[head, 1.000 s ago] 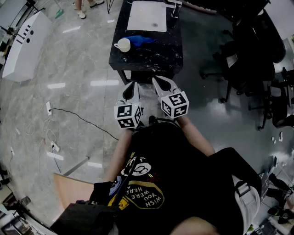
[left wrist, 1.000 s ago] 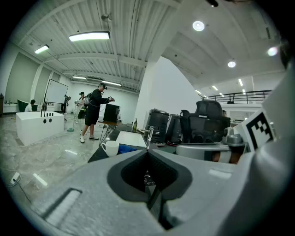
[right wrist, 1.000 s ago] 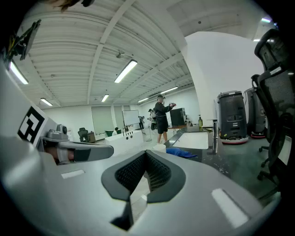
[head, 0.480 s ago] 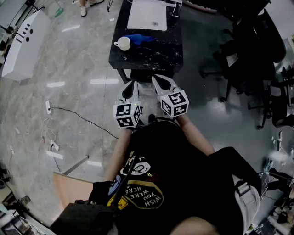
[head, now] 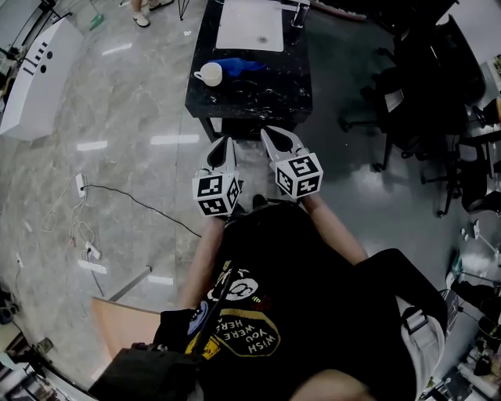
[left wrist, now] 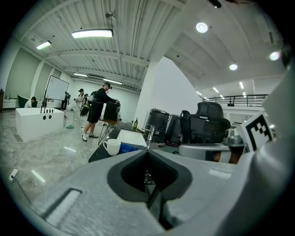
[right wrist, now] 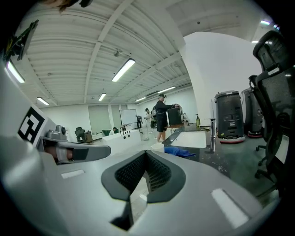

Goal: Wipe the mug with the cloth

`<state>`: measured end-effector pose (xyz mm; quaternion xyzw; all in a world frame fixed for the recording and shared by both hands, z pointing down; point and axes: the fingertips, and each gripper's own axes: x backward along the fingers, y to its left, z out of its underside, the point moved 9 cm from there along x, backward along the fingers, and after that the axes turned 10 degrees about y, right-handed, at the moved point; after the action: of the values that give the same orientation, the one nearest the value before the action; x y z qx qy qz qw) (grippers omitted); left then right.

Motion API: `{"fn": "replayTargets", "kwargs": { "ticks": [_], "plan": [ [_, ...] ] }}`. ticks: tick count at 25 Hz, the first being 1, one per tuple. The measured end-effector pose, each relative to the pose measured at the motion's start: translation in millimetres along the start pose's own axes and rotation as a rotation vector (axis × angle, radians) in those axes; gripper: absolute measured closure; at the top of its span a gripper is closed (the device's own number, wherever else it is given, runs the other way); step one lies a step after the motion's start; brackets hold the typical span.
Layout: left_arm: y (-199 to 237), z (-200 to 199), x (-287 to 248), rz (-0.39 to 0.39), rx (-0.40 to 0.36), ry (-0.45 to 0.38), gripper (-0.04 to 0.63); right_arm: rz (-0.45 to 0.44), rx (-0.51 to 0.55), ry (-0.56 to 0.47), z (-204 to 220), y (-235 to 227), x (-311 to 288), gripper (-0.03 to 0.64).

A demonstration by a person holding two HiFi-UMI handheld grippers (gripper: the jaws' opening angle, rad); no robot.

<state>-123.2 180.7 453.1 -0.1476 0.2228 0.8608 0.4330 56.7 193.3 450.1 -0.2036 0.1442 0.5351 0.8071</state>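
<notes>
A white mug [head: 209, 75] stands near the left edge of a black table [head: 266, 94], with a blue cloth [head: 241, 67] lying just to its right. The same mug [left wrist: 111, 146] and cloth [left wrist: 129, 148] show in the left gripper view, and the mug [right wrist: 157, 147] and cloth [right wrist: 179, 151] in the right gripper view. Both grippers hang side by side short of the table's near edge, well away from the mug. My left gripper [head: 222, 144] is shut and empty. My right gripper [head: 271, 135] is shut and empty too.
A white sink [head: 251, 27] with a tap [head: 297, 14] is set in the table's far end. Black office chairs [head: 427, 86] crowd the right side. A cable and power strip [head: 83, 185] lie on the floor to the left. People stand beyond the table [left wrist: 97, 113].
Both grippers stay almost still and shut; the view shifts only slightly.
</notes>
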Motion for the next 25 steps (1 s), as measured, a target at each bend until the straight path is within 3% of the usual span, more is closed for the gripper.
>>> {"fn": "replayTargets", "kwargs": {
  "ticks": [12,25],
  "plan": [
    [15.7,-6.9,-25.3,0.021,0.015,0.028,0.592,0.028,0.01,0.044,-5.1,-16.1,-20.9,0.614],
    [0.7,-42.8,-119.3,-0.083,0.054,0.001,0.592,-0.136,0.027,0.086,-41.3,-114.2,-79.1,0.614]
  ]
}}
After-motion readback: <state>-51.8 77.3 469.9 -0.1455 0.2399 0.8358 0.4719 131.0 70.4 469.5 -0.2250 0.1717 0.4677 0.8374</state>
